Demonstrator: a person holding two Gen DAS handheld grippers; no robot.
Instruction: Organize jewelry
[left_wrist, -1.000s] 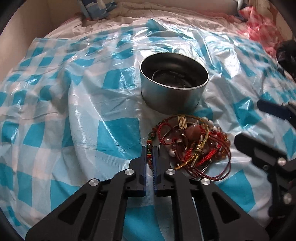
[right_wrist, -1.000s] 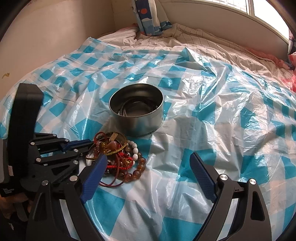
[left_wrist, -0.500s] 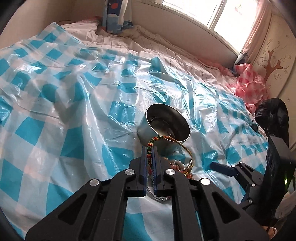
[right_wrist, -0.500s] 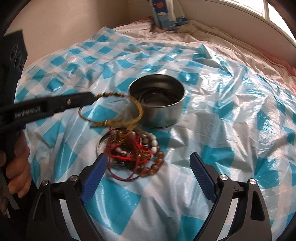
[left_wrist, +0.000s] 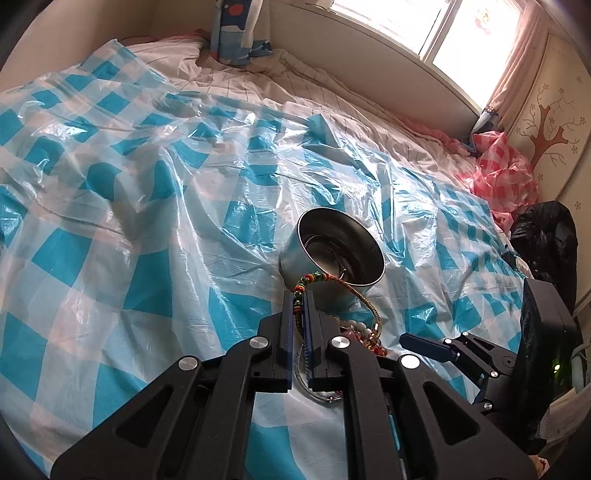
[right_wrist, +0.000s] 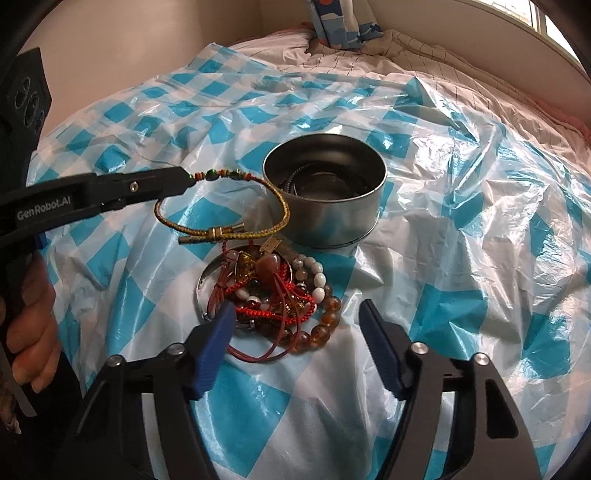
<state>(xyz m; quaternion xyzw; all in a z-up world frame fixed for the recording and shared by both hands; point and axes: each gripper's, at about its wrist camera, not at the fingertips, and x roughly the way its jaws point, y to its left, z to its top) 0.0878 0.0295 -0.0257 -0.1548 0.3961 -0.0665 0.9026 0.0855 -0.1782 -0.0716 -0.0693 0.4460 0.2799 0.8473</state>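
Left gripper (right_wrist: 186, 180) clamps gold cord bracelet (right_wrist: 236, 221) at its beaded end beside tin (right_wrist: 325, 192); light, limp, snag-prone. Right gripper (right_wrist: 295, 317) closing, empty.

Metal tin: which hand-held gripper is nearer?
Left. The left hand-held gripper hangs beside the tin, gripping a gold bracelet; the right hand-held gripper sits farther back, over the jewelry pile.

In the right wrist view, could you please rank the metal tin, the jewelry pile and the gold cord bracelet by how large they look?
1. jewelry pile
2. metal tin, close to the pile; it sits farther back, so their order is unsure
3. gold cord bracelet, a thin loop hanging from the left gripper
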